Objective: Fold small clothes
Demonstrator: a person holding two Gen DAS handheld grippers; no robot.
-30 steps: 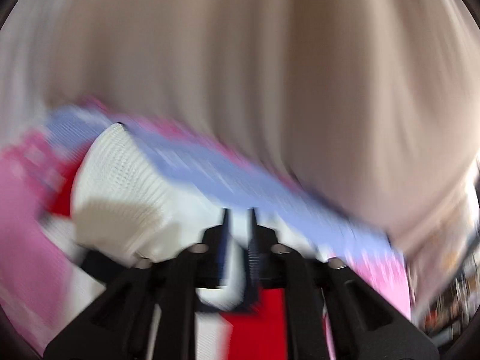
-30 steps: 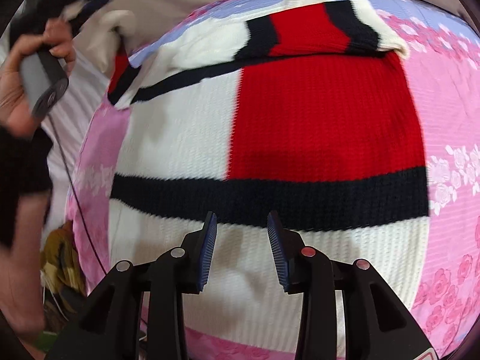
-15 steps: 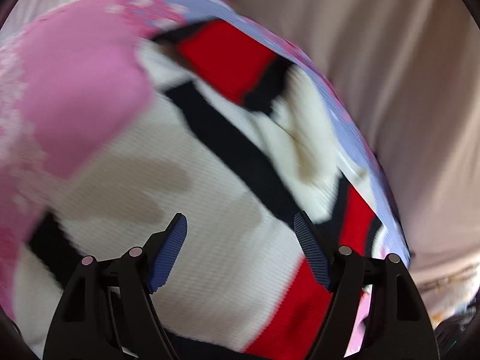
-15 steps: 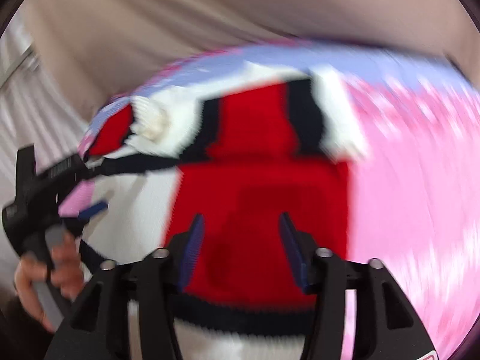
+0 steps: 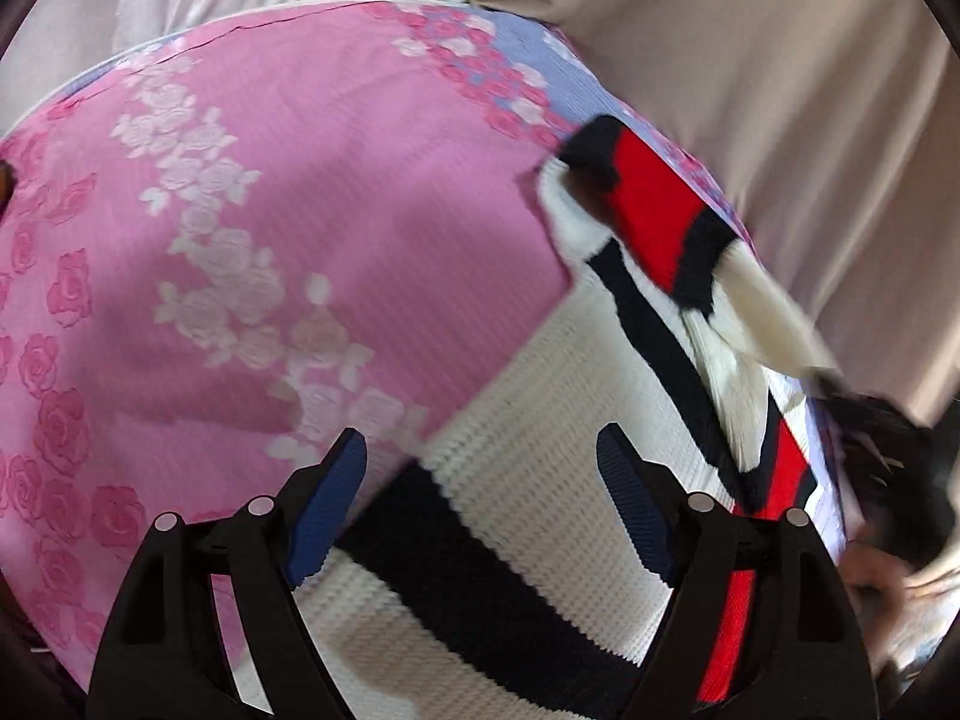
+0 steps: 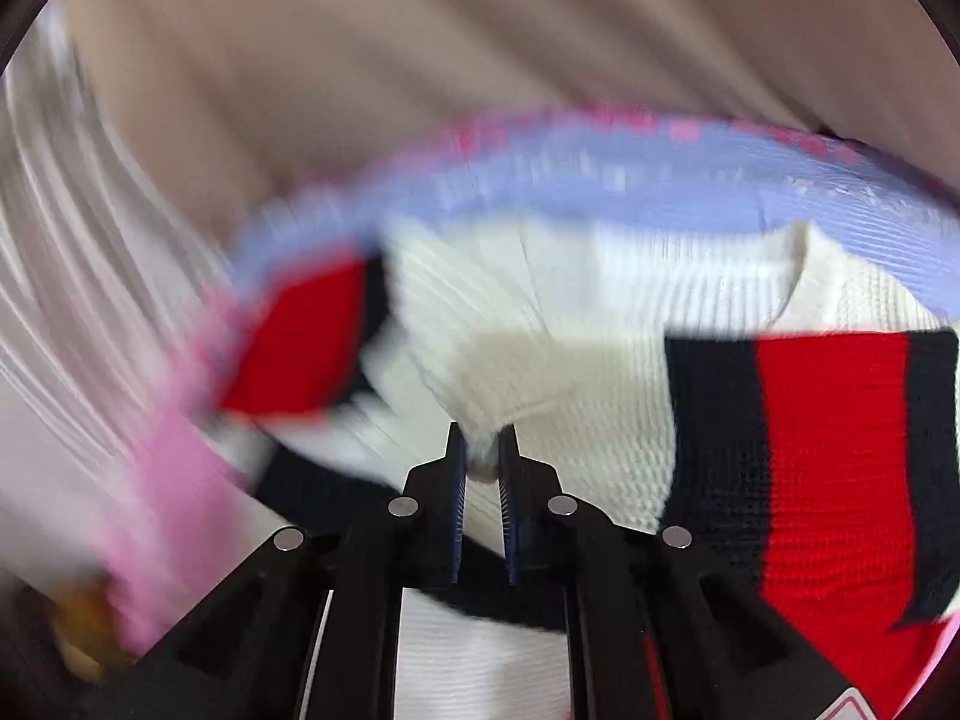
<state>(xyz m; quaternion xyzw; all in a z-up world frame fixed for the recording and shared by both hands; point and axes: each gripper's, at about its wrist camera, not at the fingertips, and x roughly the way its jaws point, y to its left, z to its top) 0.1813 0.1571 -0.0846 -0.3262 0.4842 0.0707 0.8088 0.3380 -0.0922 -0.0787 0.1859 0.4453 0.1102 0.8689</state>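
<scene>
While the right view is badly smeared, a white sweater (image 6: pixel 540 330) fold is pinched by the just-closed right gripper (image 6: pixel 480 450); the left gripper (image 5: pixel 480 480), widened, is kept empty.

one knit sweater (image 5: pixel 540 432), one floral bedspread (image 5: pixel 270 228), two tongs (image 5: pixel 480 510)
</scene>
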